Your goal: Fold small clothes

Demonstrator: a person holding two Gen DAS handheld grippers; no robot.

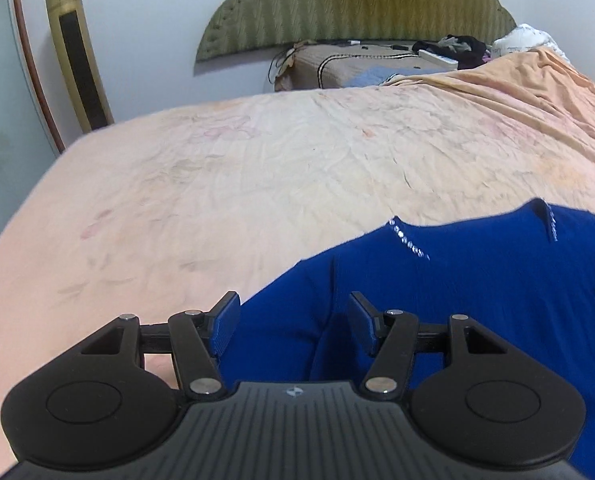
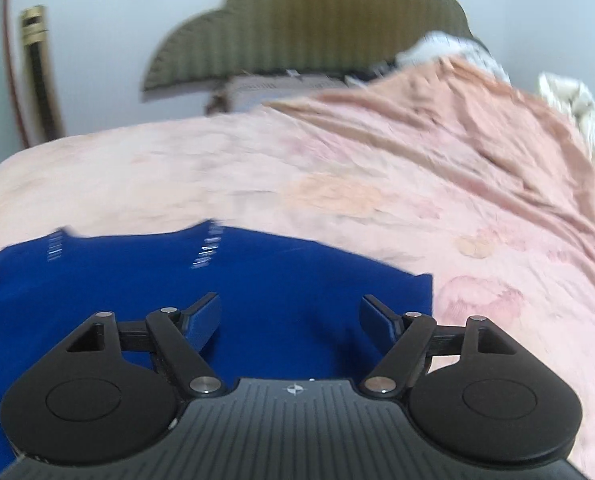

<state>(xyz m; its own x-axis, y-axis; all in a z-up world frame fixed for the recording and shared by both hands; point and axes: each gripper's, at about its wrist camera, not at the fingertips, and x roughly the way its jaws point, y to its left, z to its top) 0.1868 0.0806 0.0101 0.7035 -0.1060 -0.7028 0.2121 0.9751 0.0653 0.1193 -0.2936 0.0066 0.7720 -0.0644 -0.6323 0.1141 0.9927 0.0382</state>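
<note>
A blue garment [image 1: 437, 300] lies spread on the bed, at the near edge below both cameras; the same blue garment [image 2: 217, 280] fills the lower left of the right wrist view. Short lines of small shiny studs [image 1: 409, 246] run across its far part, near what looks like the neckline, though the exact cut is hard to tell. A soft lengthwise crease shows in the cloth in the left wrist view, so it does not lie fully flat.

The left claw [image 1: 293, 326] hangs over the garment's left part with its jaws wide apart and nothing between them; its left finger sits about over the garment's edge. The right claw [image 2: 289, 320] is likewise spread and empty, over the garment's right part, with the cloth's right corner just beyond its right finger. The right wrist view is blurred, which suggests that hand is moving.

The step in hand appears to be the approach for a first grasp: no fold is visible yet. The next move probably calls for each claw to go down to a side edge or corner, pinch one layer of cloth, and carry it over toward the middle.

Around the garment stretches the peach bedsheet [image 1: 257, 168], rumpled to the right. Beyond stand a green headboard [image 1: 357, 4] and a gold tower fan [image 1: 77, 52].
</note>
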